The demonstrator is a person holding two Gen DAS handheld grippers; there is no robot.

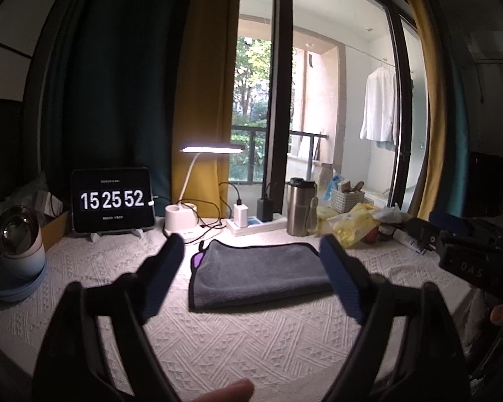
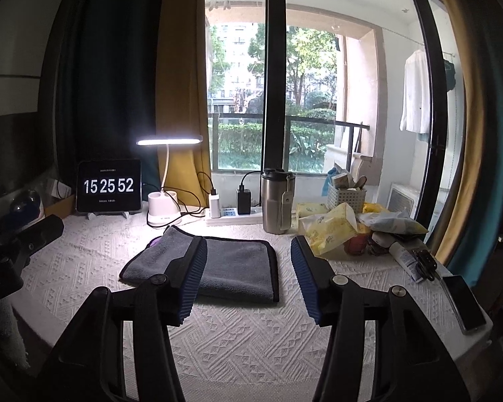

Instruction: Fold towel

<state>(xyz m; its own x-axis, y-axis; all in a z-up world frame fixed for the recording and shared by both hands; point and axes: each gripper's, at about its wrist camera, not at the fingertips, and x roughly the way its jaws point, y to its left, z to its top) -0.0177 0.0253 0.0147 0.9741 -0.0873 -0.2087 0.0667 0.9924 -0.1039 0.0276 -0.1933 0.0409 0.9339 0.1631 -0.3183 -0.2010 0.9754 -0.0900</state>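
A grey towel (image 1: 258, 273) with a dark hem and a purple corner lies folded flat on the white textured table cover (image 1: 238, 341). It also shows in the right wrist view (image 2: 238, 268). My left gripper (image 1: 253, 251) is open and empty, held above the table just in front of the towel. My right gripper (image 2: 248, 251) is open and empty, its left finger (image 2: 192, 268) in front of the towel's middle. The right gripper's body (image 1: 466, 251) shows at the right of the left wrist view.
Along the back stand a tablet clock (image 2: 109, 186), a lit desk lamp (image 2: 162, 207), a power strip with chargers (image 2: 233, 212), a steel tumbler (image 2: 278, 201) and a white basket (image 2: 347, 196). Snack bags (image 2: 332, 226) and a phone (image 2: 462, 303) lie at right. A round device (image 1: 16, 241) stands at left.
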